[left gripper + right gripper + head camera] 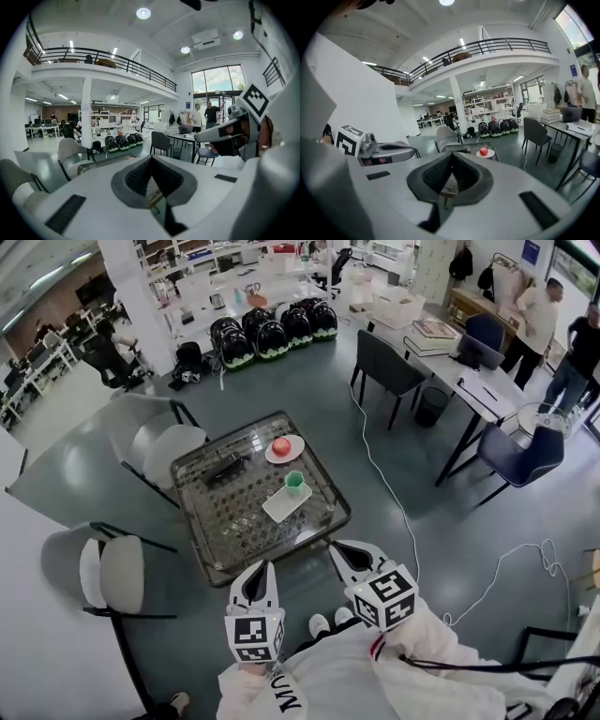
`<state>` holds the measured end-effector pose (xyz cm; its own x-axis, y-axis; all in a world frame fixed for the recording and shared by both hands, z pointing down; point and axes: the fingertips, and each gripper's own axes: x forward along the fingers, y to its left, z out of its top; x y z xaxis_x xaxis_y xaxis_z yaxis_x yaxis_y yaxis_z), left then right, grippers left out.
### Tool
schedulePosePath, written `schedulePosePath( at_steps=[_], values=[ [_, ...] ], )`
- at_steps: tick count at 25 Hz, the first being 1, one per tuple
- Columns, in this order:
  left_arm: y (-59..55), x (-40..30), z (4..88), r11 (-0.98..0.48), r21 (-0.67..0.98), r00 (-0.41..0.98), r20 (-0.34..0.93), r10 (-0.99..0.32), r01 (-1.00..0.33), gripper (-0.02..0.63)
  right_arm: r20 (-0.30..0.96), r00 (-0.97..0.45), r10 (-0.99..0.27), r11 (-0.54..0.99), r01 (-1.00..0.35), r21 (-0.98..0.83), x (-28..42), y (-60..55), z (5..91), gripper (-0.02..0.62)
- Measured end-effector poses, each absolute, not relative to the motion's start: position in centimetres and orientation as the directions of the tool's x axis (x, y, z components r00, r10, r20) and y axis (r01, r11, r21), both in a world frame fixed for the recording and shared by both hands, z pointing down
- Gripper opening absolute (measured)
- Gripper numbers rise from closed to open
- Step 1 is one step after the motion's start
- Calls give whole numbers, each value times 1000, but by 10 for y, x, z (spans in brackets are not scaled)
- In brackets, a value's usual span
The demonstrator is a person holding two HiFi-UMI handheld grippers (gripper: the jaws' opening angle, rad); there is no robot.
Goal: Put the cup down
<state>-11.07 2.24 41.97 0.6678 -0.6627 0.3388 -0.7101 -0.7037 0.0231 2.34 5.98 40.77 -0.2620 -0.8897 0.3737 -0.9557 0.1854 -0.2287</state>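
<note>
Left gripper point(259, 570) and right gripper point(339, 549), both closed and empty, hover side by side before the table point(195, 521).

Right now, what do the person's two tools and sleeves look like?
The left tool and right tool are white shells with dark grey ribbed pads. Each carries a cube with black square markers. The sleeves are white.

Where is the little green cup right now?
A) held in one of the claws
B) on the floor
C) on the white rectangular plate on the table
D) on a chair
C: the green cup stands upright on the white rectangular plate, which lies on the glass table.
</note>
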Motion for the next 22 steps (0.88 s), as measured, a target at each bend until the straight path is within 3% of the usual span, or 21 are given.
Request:
schedulePosePath(
  at_steps=[11,22],
  values=[
    [39,-78,389,-704,9,678,278,-681,-710,11,271,-245,-931,197,-962,-191,49,69,380,6],
    [48,-65,392,-702,4,673,289,-681,-712,11,266,-253,-930,206,-959,-194,59,78,381,5]
  ],
)
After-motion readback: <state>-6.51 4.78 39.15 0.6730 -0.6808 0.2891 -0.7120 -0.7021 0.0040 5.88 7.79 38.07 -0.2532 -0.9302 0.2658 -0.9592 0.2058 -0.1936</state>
